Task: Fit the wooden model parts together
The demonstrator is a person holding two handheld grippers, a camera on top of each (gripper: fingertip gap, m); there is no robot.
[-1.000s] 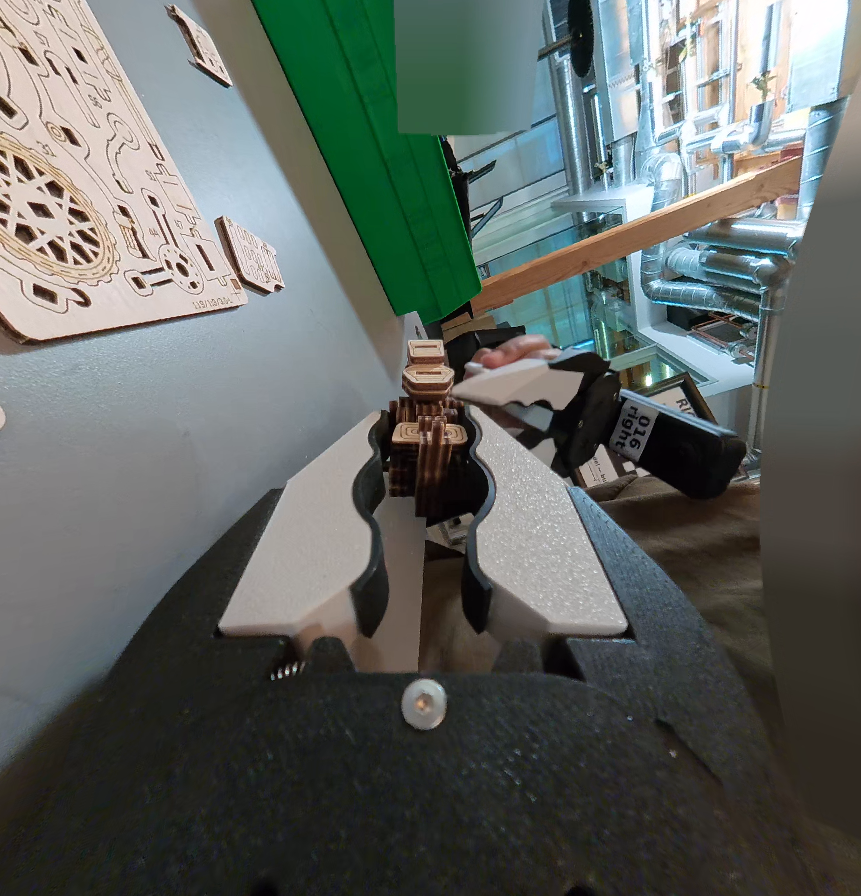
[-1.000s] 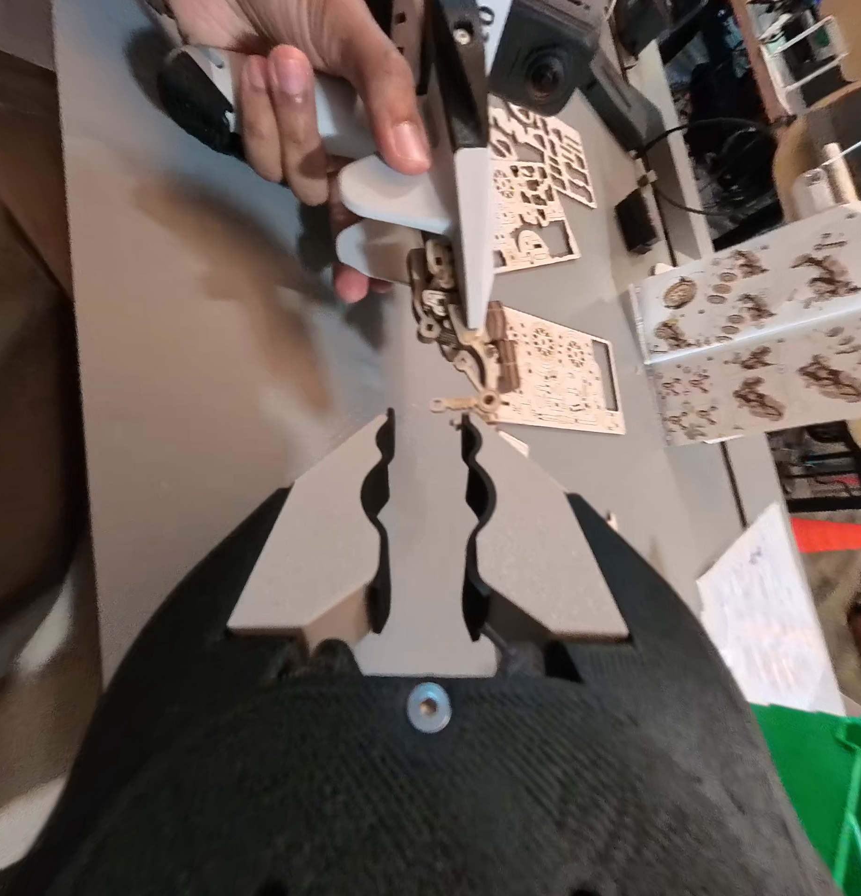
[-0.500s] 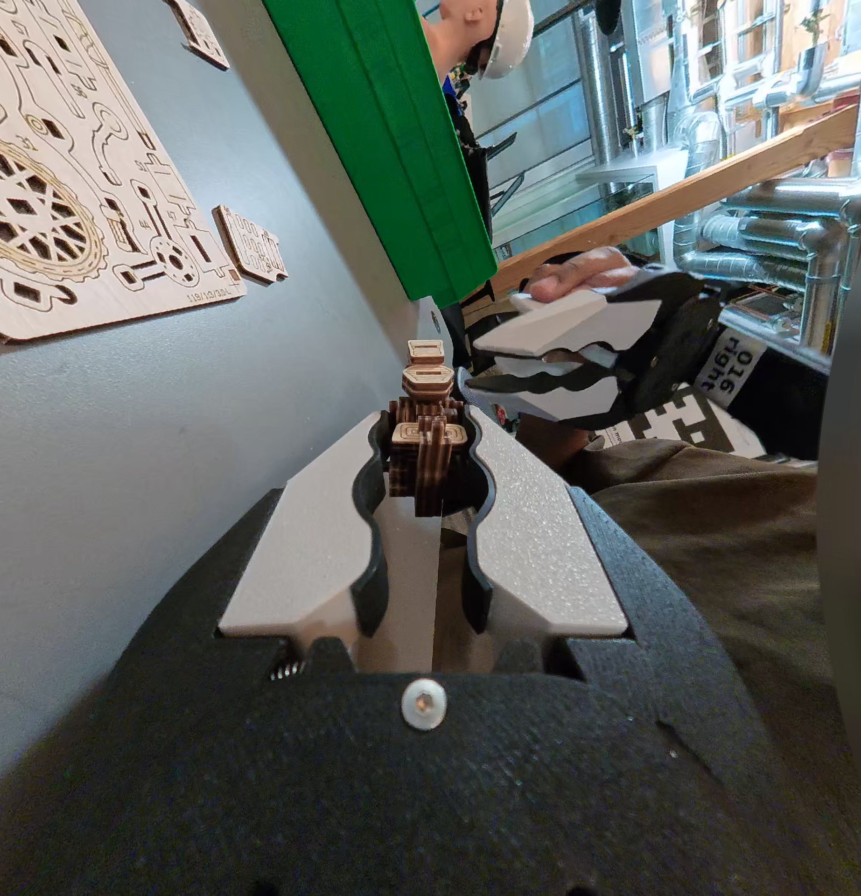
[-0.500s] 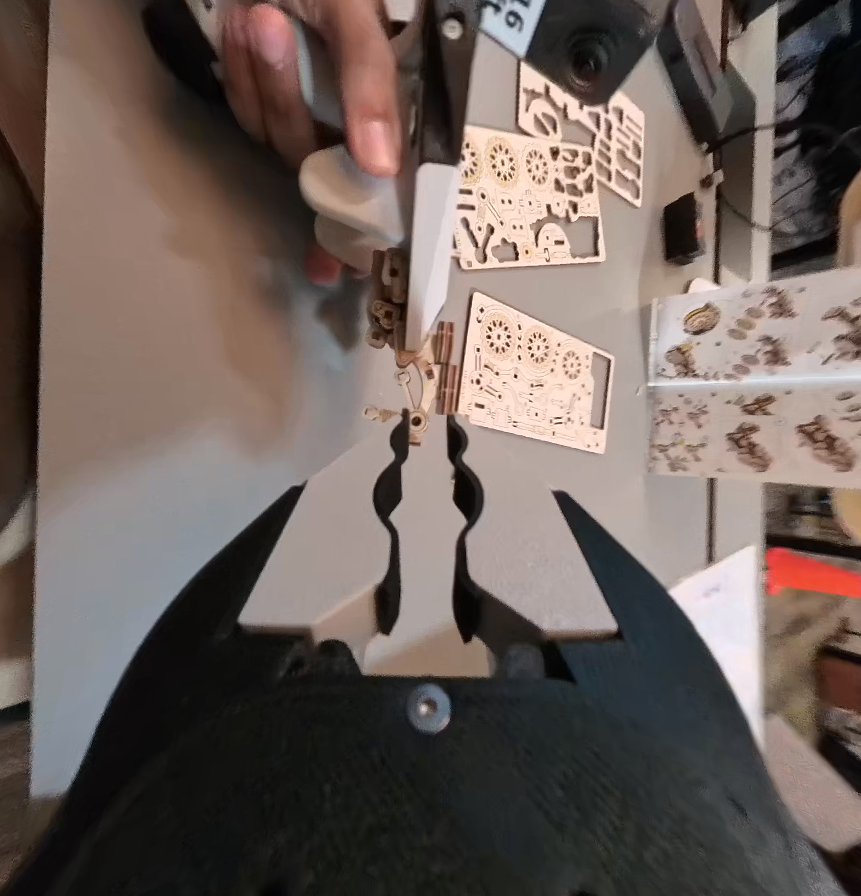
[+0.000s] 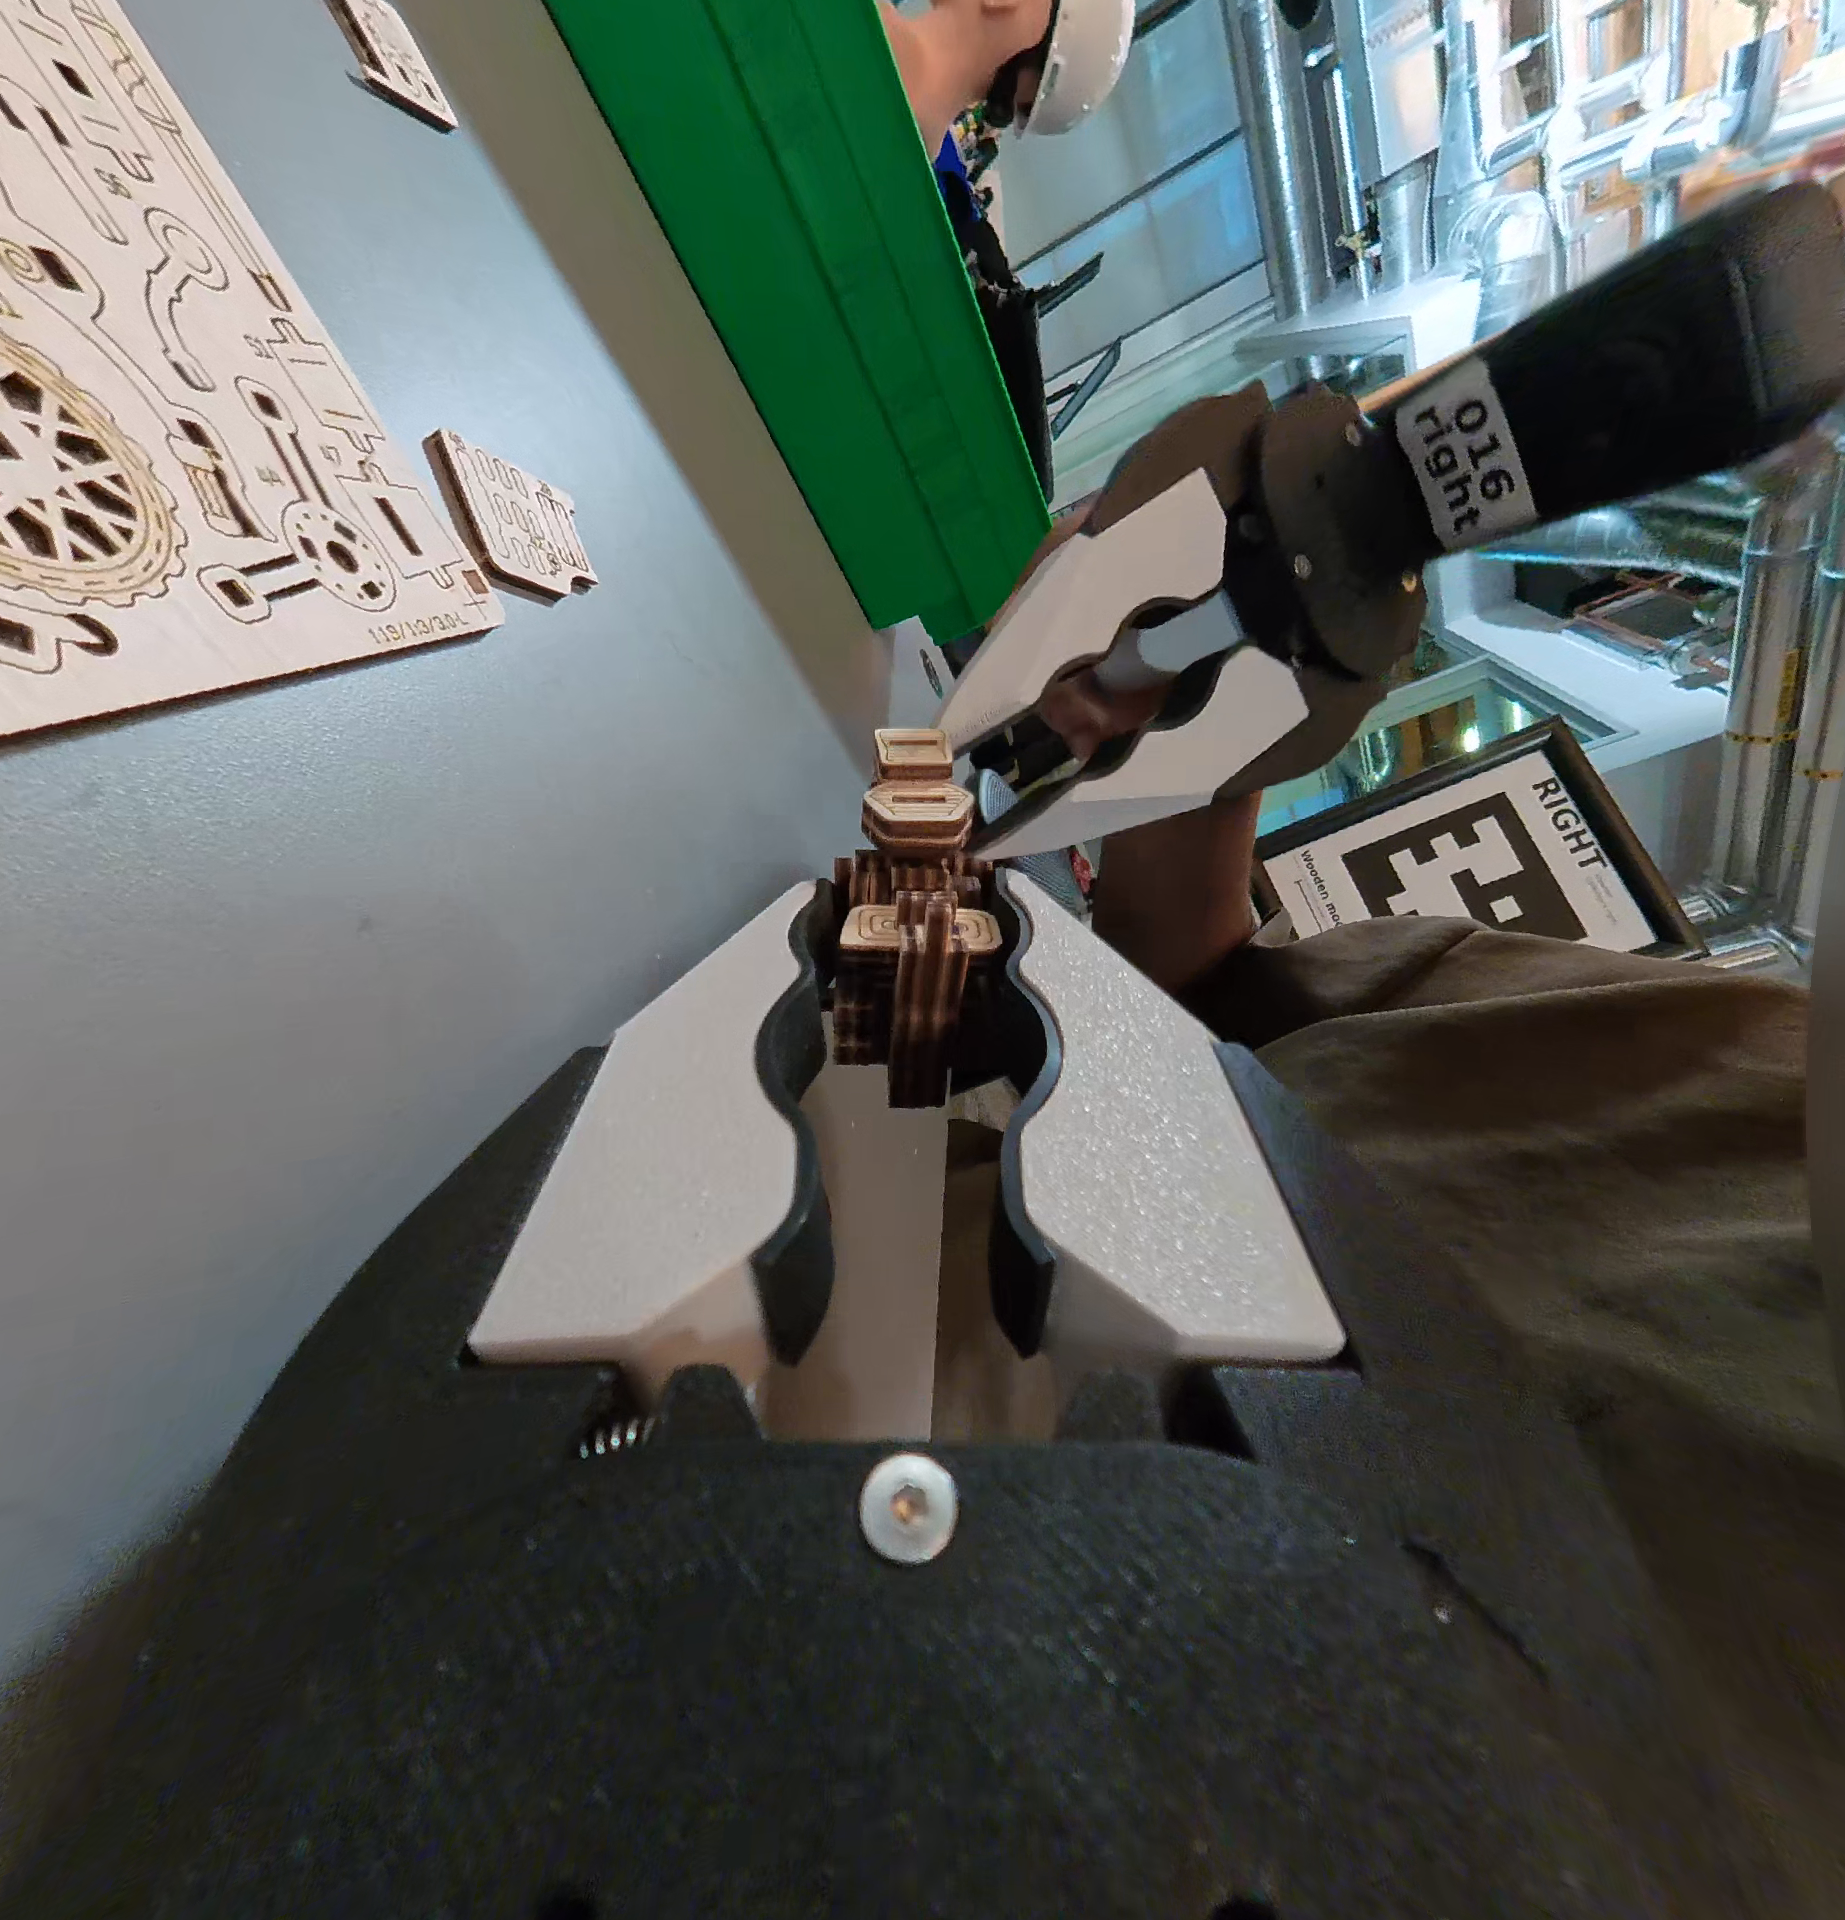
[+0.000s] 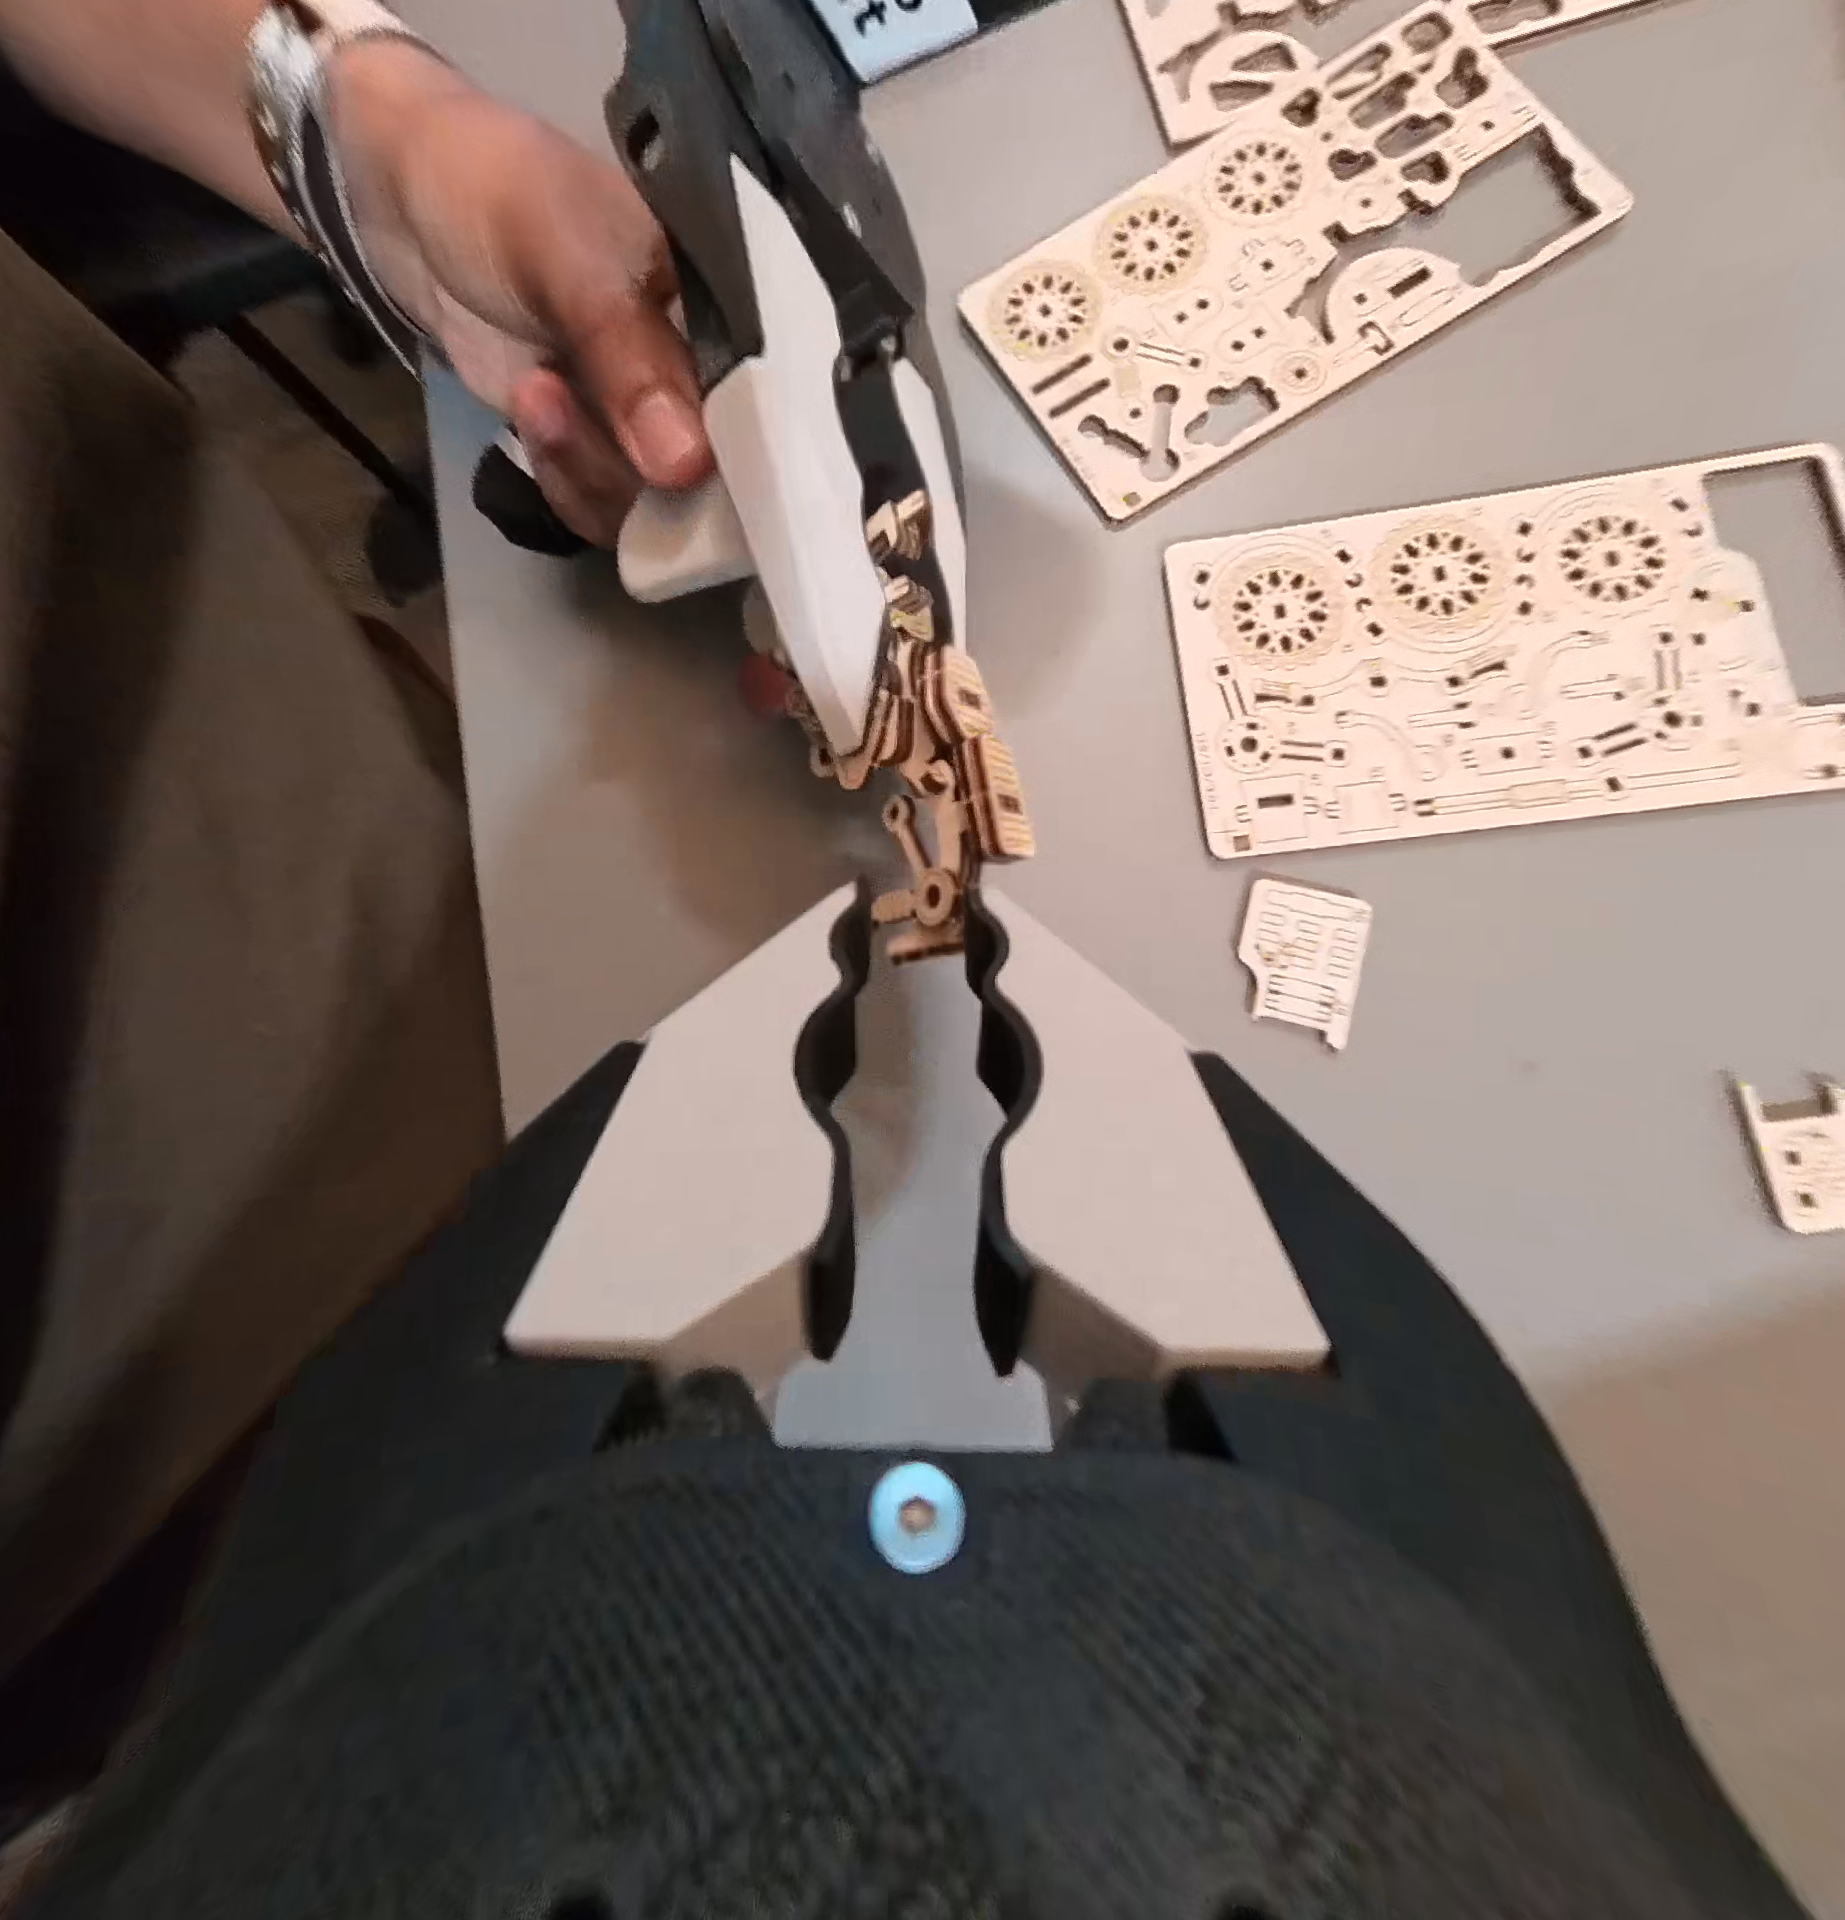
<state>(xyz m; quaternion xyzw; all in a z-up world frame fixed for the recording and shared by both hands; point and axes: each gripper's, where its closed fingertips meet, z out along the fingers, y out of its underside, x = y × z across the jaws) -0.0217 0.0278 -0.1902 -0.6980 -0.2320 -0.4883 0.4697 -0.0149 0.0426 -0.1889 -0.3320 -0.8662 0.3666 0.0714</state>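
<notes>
A: Two views to log. Left wrist view first?

B: Left tool (image 5: 913,914): clamped on the wooden model assembly (image 5: 910,940), which sits at the fingertips and juts forward past them, stacked layers on edge. Right tool (image 5: 965,800): coming in from the right, tips just beside the assembly's far end, jaws apart. Part sheet (image 5: 149,395) and a small loose part (image 5: 513,514) lie on the desk (image 5: 274,935). Green bin (image 5: 856,312) beyond.

A: Right wrist view?

B: Right tool (image 6: 913,914): jaws apart, nothing gripped. The assembly (image 6: 939,748) hangs from the left tool (image 6: 866,665), long axis pointing toward the right tool. Its little lever end (image 6: 923,904) lies right between the right fingertips. Judgement: the closing move turns on that lever staying centred. Two sheets (image 6: 1520,665) and two loose pieces (image 6: 1307,961) lie well apart, to the right.
</notes>
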